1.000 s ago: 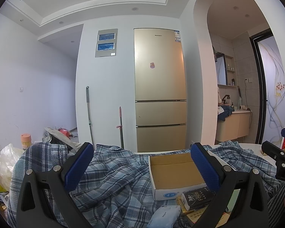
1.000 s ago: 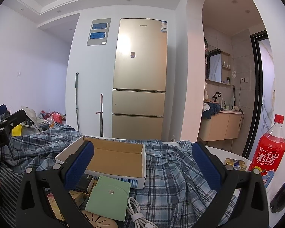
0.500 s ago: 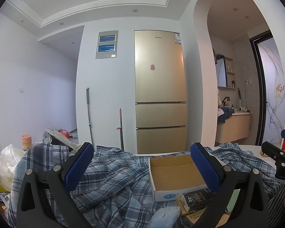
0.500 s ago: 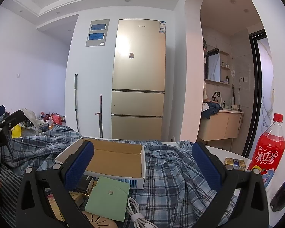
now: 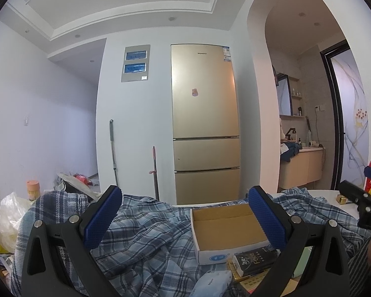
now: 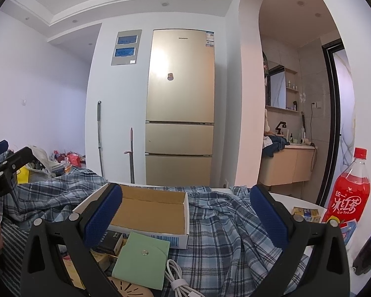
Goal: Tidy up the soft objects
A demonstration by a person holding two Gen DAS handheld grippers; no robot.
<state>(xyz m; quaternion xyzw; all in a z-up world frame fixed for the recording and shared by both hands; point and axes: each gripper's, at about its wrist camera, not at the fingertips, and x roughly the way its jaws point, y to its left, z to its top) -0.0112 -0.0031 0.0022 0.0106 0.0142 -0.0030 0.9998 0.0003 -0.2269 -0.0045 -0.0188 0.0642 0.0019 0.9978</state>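
A blue plaid shirt [image 5: 148, 235] lies crumpled across the table; it also shows in the right wrist view [image 6: 225, 237]. An open cardboard box [image 5: 227, 225] sits on it, empty, and shows in the right wrist view [image 6: 150, 210]. My left gripper [image 5: 185, 215] is open and empty, held above the shirt and the box. My right gripper [image 6: 185, 212] is open and empty, above the box's right end and the shirt. Each gripper shows at the edge of the other's view.
A green pouch [image 6: 141, 257], white cable [image 6: 178, 279] and small packets [image 5: 252, 262] lie near the box. A red iced tea bottle [image 6: 348, 193] and a dark bottle [image 6: 368, 250] stand at right. Plastic bags [image 5: 5, 212] sit at left. A gold fridge [image 5: 205, 123] stands behind.
Both views have tilted up slightly, so the table sits a little lower in frame. Both grippers stay open and empty.
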